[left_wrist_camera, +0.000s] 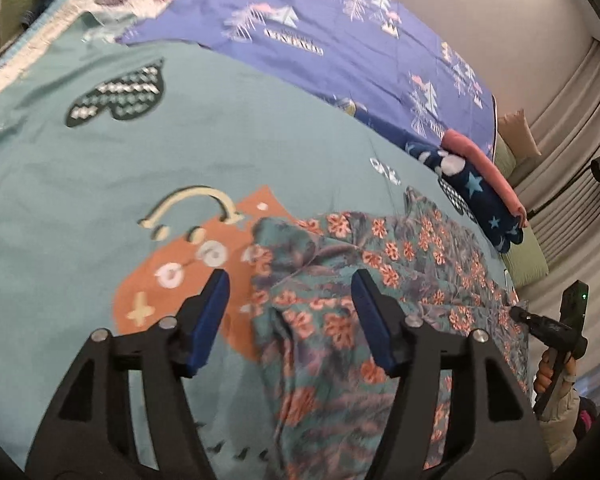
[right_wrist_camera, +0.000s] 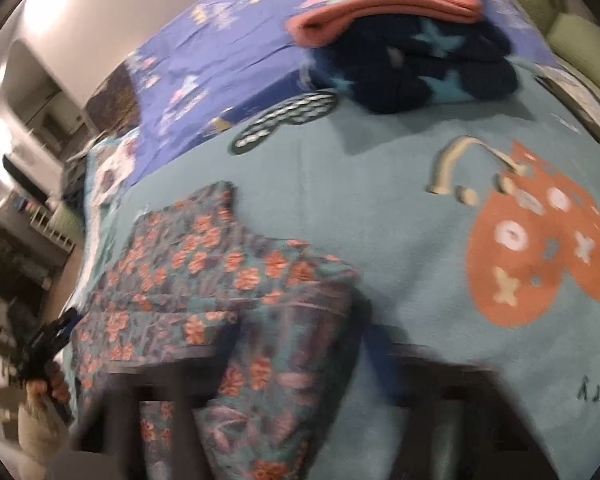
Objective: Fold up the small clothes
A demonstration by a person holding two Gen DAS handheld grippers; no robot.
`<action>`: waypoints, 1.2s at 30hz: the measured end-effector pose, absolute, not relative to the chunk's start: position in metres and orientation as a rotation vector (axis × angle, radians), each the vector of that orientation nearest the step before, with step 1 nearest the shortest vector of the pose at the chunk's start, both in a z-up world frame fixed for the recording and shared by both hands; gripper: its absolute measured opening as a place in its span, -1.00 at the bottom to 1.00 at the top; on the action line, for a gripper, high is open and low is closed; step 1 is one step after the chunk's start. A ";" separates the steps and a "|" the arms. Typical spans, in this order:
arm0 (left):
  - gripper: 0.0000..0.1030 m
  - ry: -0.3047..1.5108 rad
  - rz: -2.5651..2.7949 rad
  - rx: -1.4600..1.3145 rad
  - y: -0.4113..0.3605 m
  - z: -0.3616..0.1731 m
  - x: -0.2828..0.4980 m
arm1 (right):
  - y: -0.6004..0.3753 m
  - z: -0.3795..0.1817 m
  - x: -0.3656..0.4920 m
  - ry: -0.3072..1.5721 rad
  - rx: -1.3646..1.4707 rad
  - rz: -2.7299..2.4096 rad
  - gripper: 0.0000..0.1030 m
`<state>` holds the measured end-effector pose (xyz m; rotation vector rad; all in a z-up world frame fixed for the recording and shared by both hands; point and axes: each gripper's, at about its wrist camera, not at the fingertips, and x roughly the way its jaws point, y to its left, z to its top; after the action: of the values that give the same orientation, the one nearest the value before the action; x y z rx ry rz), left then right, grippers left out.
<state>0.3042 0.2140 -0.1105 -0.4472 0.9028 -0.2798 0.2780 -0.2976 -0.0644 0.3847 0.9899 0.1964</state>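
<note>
A: Where is the garment point(left_wrist_camera: 340, 280)?
B: At five o'clock on the bed point(left_wrist_camera: 80, 200). Left gripper point(left_wrist_camera: 290, 292) gapes wide, holding nothing.
A: Right gripper point(right_wrist_camera: 300, 360)?
B: Blurred; I cannot tell. Probably grasping step; next, close on an edge.

Teal bedspread point(left_wrist_camera: 260, 128), floral garment point(left_wrist_camera: 340, 280), folded clothes stack point(right_wrist_camera: 412, 52), purple sheet point(left_wrist_camera: 320, 12)

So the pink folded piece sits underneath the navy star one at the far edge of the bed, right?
Not quite: the pink folded piece lies on top of the navy star one, not underneath. The right wrist view shows it; both do sit at the far edge of the bed.
</note>
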 end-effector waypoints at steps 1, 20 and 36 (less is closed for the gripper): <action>0.20 0.912 -0.277 -0.434 0.210 -0.111 0.306 | -0.296 -0.063 0.280 0.993 0.376 0.184 -0.88; -0.91 0.890 -0.366 -0.417 0.209 -0.096 0.283 | -0.300 -0.055 0.265 1.006 0.364 0.257 -0.49; -0.48 0.787 -0.268 -0.539 0.244 -0.098 0.265 | -0.348 -0.058 0.246 0.972 0.402 0.088 -0.36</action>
<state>0.2655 0.2443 -0.0980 -0.5391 0.7874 -0.2682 0.2460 -0.3480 -0.0580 0.4023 0.9719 0.0877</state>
